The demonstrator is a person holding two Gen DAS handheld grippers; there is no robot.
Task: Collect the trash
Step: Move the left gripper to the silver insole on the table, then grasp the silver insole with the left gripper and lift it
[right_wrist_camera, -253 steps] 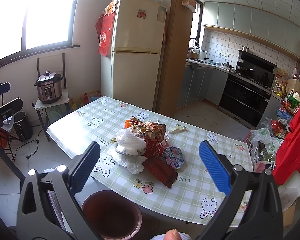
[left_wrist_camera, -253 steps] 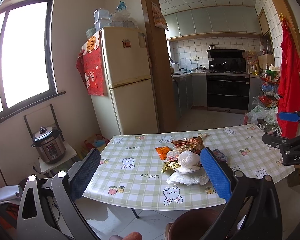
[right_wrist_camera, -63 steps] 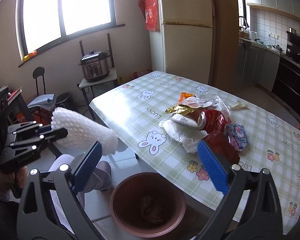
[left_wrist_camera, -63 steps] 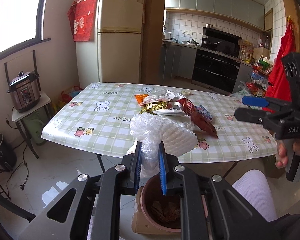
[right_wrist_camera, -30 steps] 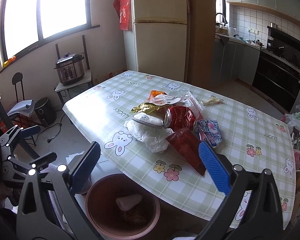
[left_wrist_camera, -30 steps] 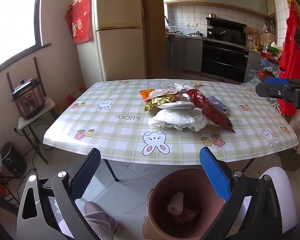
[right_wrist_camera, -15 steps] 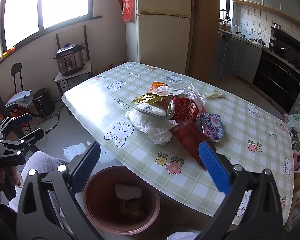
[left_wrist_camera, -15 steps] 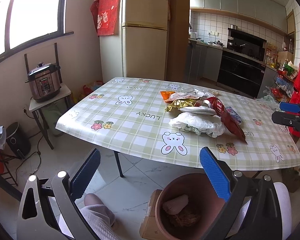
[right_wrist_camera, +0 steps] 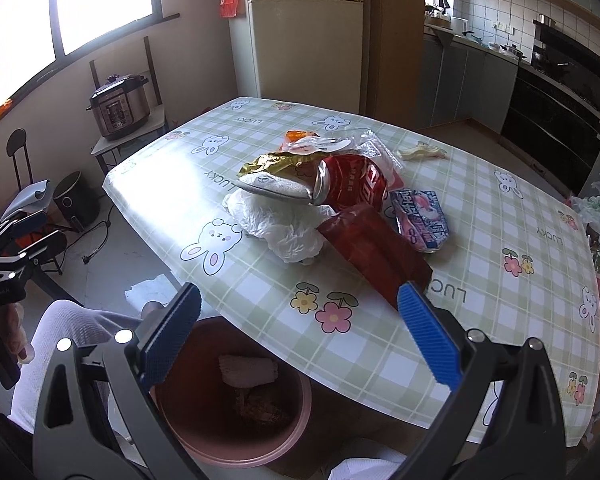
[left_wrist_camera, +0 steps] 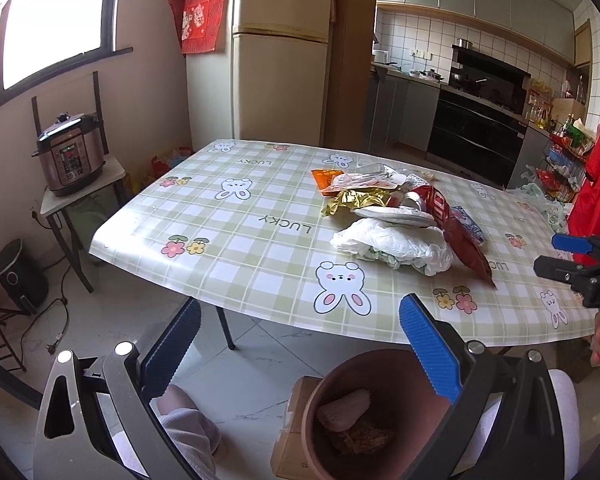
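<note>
From the left wrist, the left gripper (left_wrist_camera: 300, 344) hangs off the worktop (left_wrist_camera: 236, 240) edge, fingers spread wide and empty, above the bin (left_wrist_camera: 380, 412); the trash pile (left_wrist_camera: 396, 220) lies mid-worktop, with a white bag (left_wrist_camera: 392, 246) nearest. From the right wrist, the right gripper (right_wrist_camera: 300, 330) is likewise wide open and empty, a red wrapper (right_wrist_camera: 374, 254) just ahead. Both look light, soft and crinkly, probably slippery; pinching a raised fold or free edge should hold best.

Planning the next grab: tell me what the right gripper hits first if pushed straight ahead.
Probably the dark red foil wrapper at the near end of the trash pile; it lies centred between the open right gripper jaws, though depth is uncertain.
</note>
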